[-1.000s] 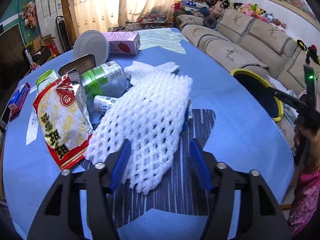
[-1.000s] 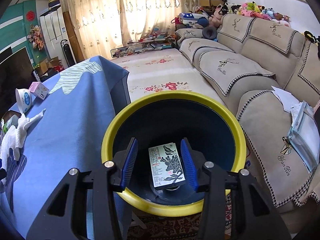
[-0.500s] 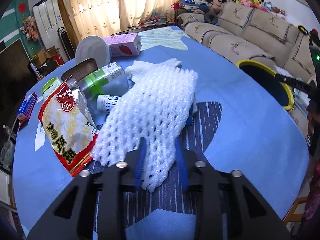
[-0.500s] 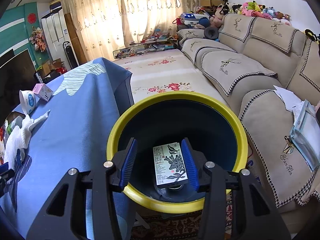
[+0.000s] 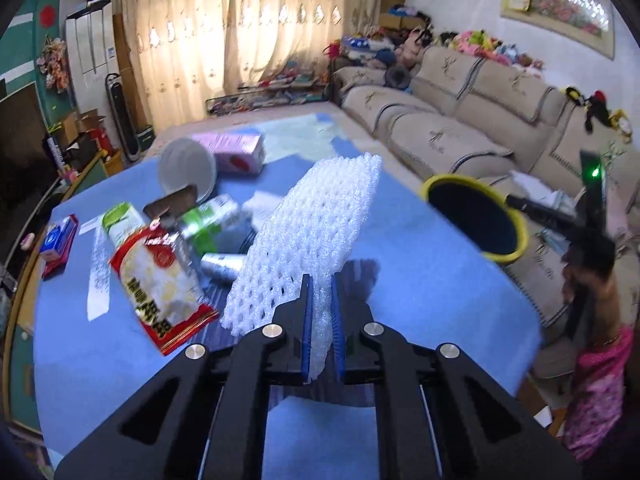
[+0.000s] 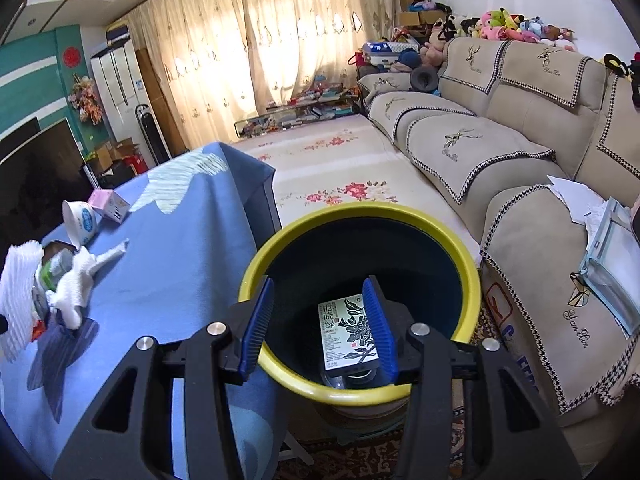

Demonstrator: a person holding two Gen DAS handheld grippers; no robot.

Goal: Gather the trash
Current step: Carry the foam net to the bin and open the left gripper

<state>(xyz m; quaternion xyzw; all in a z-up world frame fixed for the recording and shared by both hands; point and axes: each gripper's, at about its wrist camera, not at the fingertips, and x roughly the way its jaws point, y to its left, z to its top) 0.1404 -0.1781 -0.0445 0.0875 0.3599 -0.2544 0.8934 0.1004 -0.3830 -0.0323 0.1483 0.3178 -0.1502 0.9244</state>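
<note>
— Two claws up: why is your left gripper (image 5: 321, 322) pinched on the foam net (image 5: 316, 232)?
— Its jaws have just closed on the net's edge, lifting it off the table (image 5: 420, 264) for the bin (image 6: 360, 300)
— And your right gripper (image 6: 320, 322)?
— Half open, empty, above the bin, where a box (image 6: 346, 332) lies

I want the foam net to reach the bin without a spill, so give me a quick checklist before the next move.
1. Left claw shut on the white foam net, its jaws having just been closing: ok.
2. Net lifted off the blue tablecloth: mostly; whether its lower edge has cleared cannot tell.
3. Nothing else snagged on the net: cannot tell; the red snack bag lies close beside it.
4. Yellow-rimmed bin open, with room: ok, only a printed box shows inside.
5. Right claw clear of the drop: not ok, it hangs open over the bin mouth.
</note>
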